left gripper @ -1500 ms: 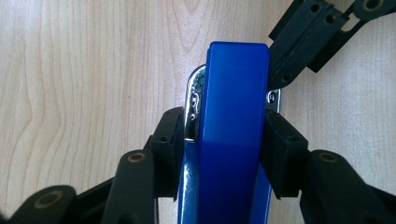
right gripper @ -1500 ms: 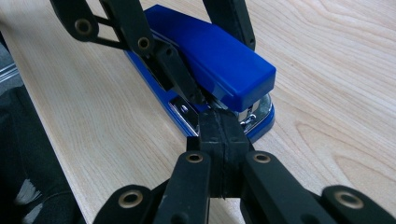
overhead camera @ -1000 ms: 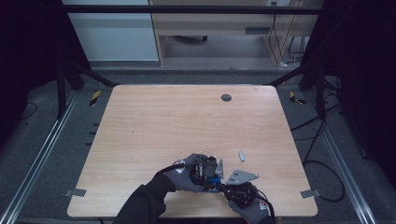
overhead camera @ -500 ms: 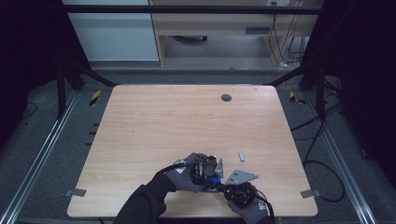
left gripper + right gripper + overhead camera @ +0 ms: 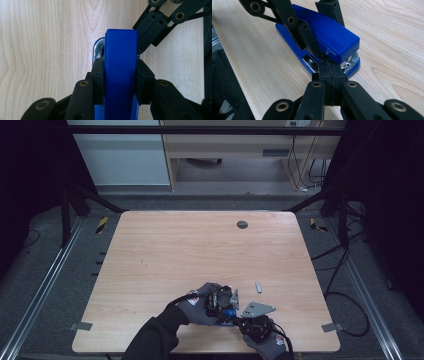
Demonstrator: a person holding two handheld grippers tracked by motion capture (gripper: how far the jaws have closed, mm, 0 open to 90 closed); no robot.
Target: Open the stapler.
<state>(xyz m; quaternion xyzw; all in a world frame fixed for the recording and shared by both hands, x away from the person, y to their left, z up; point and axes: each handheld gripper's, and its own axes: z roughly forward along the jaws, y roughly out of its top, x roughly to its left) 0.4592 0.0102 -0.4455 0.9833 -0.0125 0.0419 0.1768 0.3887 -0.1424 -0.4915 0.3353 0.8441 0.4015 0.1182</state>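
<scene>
A blue stapler (image 5: 229, 312) (image 5: 121, 50) (image 5: 334, 37) lies on the wooden table (image 5: 175, 250) near its front edge. My left gripper (image 5: 223, 302) (image 5: 120, 75) is shut on the stapler, with one pad pressed against each side of its blue top. Its jaws have just been closing a little further on it. My right gripper (image 5: 241, 320) (image 5: 328, 63) is shut with its jaws together, and its tips poke into the stapler's mouth between the blue top and the metal base. Gloved hands hold both grippers.
A small grey metal piece (image 5: 258, 287) lies on the table just beyond and to the right of the hands. A dark round grommet (image 5: 242, 224) sits near the far edge. Metal rails and cables run along both sides of the table.
</scene>
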